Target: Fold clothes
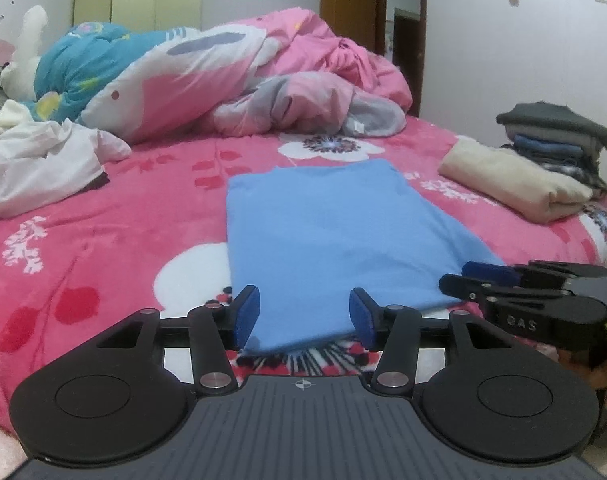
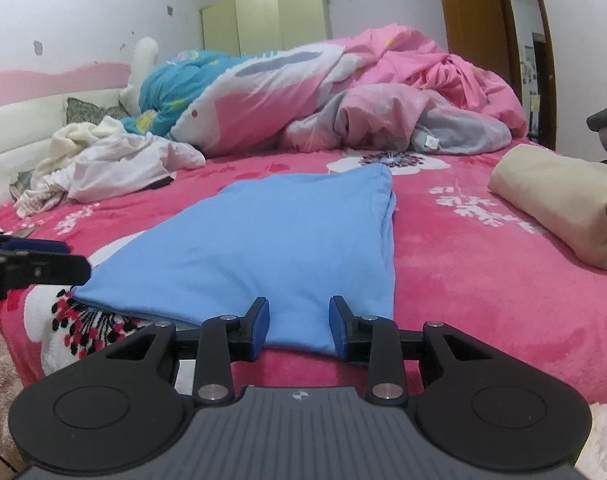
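Blue cloth (image 1: pixel 327 236), flat on the pink floral bed (image 1: pixel 103 248), folded into a long panel that runs from bottom centre of the left wrist view up to mid-frame. Left claw (image 1: pixel 304 316): jaws apart, nothing between them, straddling the near hem close to its left corner. Right claw (image 1: pixel 487 280) shows at right edge of frame, level with the hem's other corner. Upper right: folded cream piece (image 1: pixel 515 184) and a dark stack (image 1: pixel 559 136). Upper left: loose white garments (image 1: pixel 43 164); rumpled quilts (image 1: pixel 231 80) behind.

Right wrist view. Same blue cloth (image 2: pixel 271 252), wide at the bottom, narrowing toward frame centre. Right claw (image 2: pixel 299 326): jaws apart, empty, over the near hem by its right corner. Left claw (image 2: pixel 35 266) enters at left edge, mid-height. Cream piece (image 2: pixel 563 204) at right.

Judgement: cloth lies part-folded; both claws look posed for another fold from the near hem. To do it well: pinch every layer at both corners, not only the top one; keep the two grips level; lift together so the panel stays taut; carry the hem squarely onto the far edge; let go only once the edges line up. Plush blanket may drag the lower layer.
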A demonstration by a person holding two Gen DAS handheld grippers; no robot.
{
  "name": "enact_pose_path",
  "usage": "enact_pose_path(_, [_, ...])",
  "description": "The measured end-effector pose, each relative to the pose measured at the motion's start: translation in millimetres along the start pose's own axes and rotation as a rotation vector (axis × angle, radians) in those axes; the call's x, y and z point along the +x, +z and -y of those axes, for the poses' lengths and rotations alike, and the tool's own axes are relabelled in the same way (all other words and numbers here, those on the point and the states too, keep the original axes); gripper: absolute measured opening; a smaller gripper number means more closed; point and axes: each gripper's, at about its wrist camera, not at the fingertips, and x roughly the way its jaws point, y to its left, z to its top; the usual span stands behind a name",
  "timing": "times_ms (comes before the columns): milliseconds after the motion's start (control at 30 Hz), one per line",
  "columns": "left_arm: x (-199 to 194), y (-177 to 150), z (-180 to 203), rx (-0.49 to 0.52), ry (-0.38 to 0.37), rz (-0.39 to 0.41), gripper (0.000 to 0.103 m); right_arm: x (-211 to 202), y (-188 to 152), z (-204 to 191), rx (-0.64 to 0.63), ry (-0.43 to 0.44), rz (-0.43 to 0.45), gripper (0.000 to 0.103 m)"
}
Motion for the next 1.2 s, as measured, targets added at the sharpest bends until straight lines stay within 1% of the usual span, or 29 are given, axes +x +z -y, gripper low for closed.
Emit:
enact_pose_path(33, [7.2,-0.3,2.3,0.009,0.005,-0.017,0.050,-0.8,-1.6,0.4,0.003,0.003,0.010,0.035])
enact_pose_path(100, [25.1,-3.7,4.0,0.023,0.042,-0.087,0.051,-2.3,-1.9,3.1,0.020,0.013,0.019,0.035])
enact_pose_path(133, [29.6,-6.1,3.8,0.023,0.052,-0.101,0.051,-4.2,-1.0,5.2,0.035,0.017,0.018,0.035])
enact_pose_path(233, [26.8,-8.8,3.5,0.026,0.056,-0.088,0.051,-14.3,1.7,17.6,0.113,0.023,0.019,0.034])
enact_pose_path(300, [25.6,-9.7,3.2,0.027,0.057,-0.087,0.052,-25.4,2.7,31.1,0.203,0.023,0.027,0.033])
enact_pose_path(333, [25.5,-10.6,2.5,0.021,0.056,-0.085,0.052,-31.1,3.7,36.5,0.242,0.012,0.035,0.035])
enact_pose_path(400, [25.0,-11.9,1.8,0.009,0.056,-0.081,0.052,-39.8,7.2,45.0,0.270,-0.039,0.045,0.037])
enact_pose_path(433, [25.1,-12.0,2.3,0.008,0.058,-0.080,0.052,-43.5,9.8,49.7,0.285,-0.050,0.053,0.037])
enact_pose_path(500, [25.7,-12.1,3.3,0.011,0.062,-0.079,0.052,-47.2,16.8,56.7,0.321,-0.035,0.074,0.036])
enact_pose_path(567, [26.2,-13.1,3.8,0.003,0.065,-0.075,0.053,-42.7,27.3,56.5,0.314,0.002,0.086,0.036])
enact_pose_path(700, [25.6,-16.2,5.6,0.015,0.070,-0.059,0.054,-15.3,37.5,51.1,0.274,0.073,0.057,0.036])
enact_pose_path(767, [25.2,-17.1,4.1,0.015,0.063,-0.052,0.054,7.2,34.5,54.5,0.283,0.082,0.021,0.036])
enact_pose_path(800, [24.8,-17.5,2.9,0.008,0.058,-0.050,0.054,17.2,30.7,57.4,0.297,0.071,0.006,0.034])
enact_pose_path(867, [24.3,-18.3,2.1,0.004,0.055,-0.046,0.054,27.8,18.7,66.7,0.315,0.040,0.024,0.033])
enact_pose_path(1000, [25.6,-19.4,3.4,0.007,0.062,-0.039,0.054,24.4,6.2,68.0,0.295,0.055,0.076,0.035])
enact_pose_path(1067, [26.1,-19.8,4.3,0.004,0.068,-0.035,0.055,23.6,3.9,67.0,0.283,0.057,0.092,0.035])
enact_pose_path(1200, [26.9,-20.5,6.1,-0.002,0.079,-0.026,0.056,21.3,2.2,70.7,0.303,0.078,0.105,0.035])
